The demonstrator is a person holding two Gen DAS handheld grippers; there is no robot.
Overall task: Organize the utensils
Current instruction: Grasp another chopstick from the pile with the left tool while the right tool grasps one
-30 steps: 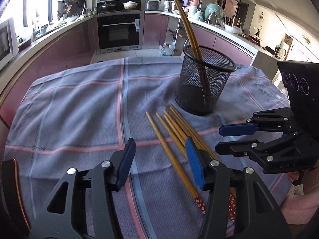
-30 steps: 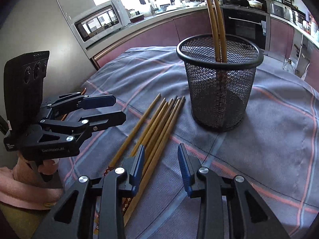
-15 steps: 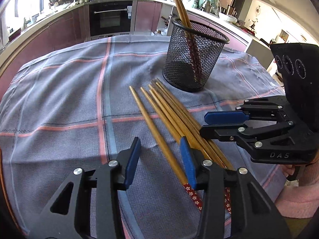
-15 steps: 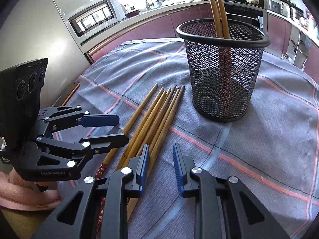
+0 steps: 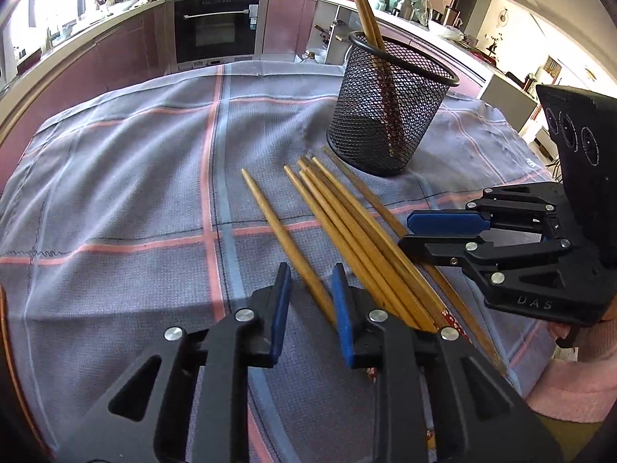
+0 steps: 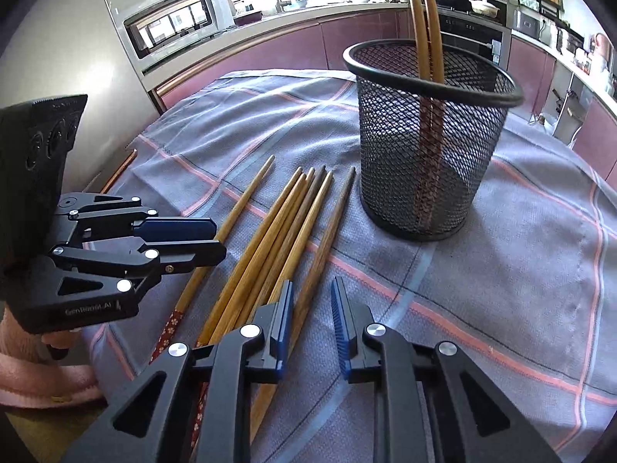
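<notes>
Chopsticks [image 5: 347,223]: wood, smooth, satin sheen, patterned red wrap at thick ends. 
Holder [image 5: 389,115]: black wire mesh, matt, smooth rolled rim. 
Cloth [image 5: 127,177]: woven fabric, coarse weave, matt, creased. 
Left gripper [image 5: 308,301], right gripper [image 6: 310,305]: matt black plastic, shiny metal rivets, ribbed blue pads [image 6: 341,320]. 
Sleeve [image 5: 578,386]: pink fleecy knit.

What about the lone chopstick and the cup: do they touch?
Apart. The left wrist view shows the lone chopstick lying aside from the cup, with cloth and the other chopsticks between them.
</notes>
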